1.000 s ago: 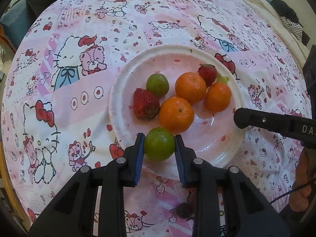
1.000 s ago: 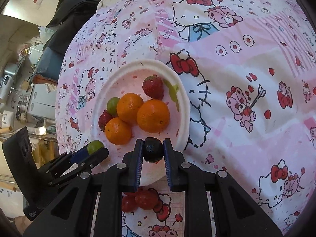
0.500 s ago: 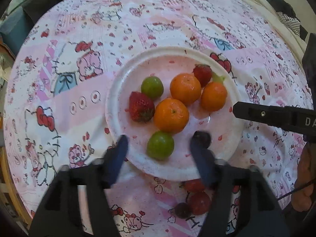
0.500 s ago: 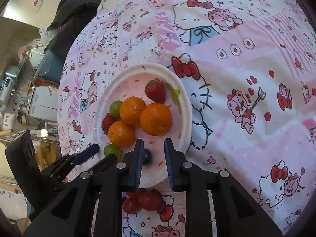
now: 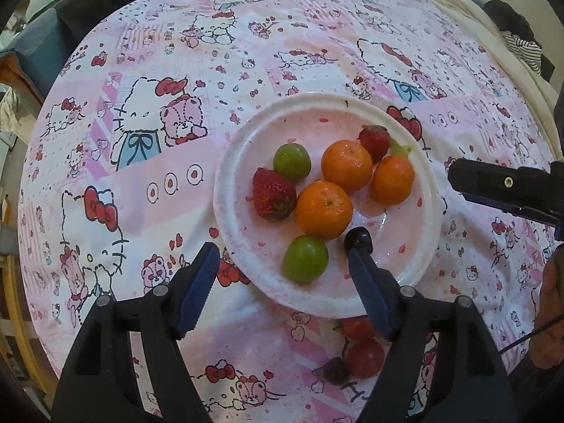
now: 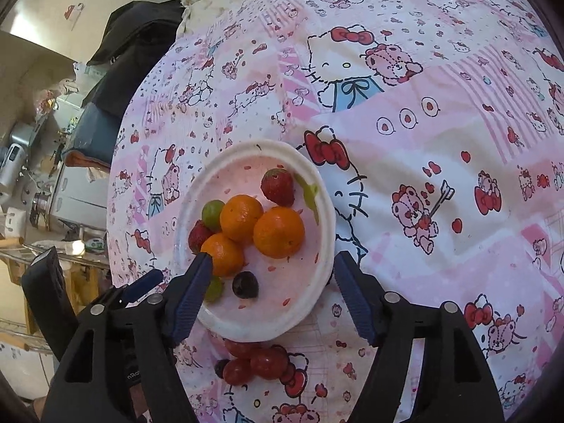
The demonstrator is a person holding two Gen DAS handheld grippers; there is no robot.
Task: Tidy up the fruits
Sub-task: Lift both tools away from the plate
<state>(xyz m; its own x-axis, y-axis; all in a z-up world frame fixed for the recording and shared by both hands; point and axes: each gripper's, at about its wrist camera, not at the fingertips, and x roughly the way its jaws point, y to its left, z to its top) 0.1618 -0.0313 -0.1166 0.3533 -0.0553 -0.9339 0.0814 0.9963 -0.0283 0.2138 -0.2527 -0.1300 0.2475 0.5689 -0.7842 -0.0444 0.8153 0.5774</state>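
Note:
A white plate (image 5: 246, 257) (image 6: 310, 303) on the Hello Kitty cloth holds three oranges (image 5: 323, 209), two strawberries (image 5: 273, 194), two green fruits (image 5: 305, 259) and a dark grape (image 6: 245, 284). My left gripper (image 5: 285, 257) is open and empty, its jaws either side of the near green fruit, a little above it. My right gripper (image 6: 271, 282) is open and empty above the plate's near part, with the dark grape lying between its jaws. Red and dark grapes (image 6: 253, 363) (image 5: 359, 349) lie on the cloth just in front of the plate.
The cloth covers a round table. Dark clothing (image 6: 141, 46) lies at the far edge. Shelves with appliances (image 6: 35, 183) stand beyond the table's left side in the right wrist view. The right gripper's finger (image 5: 500, 187) shows at the right of the left wrist view.
Both grippers opened wide and pulled back. The left let the green fruit down on the plate's near part; the right let the dark grape down beside it.

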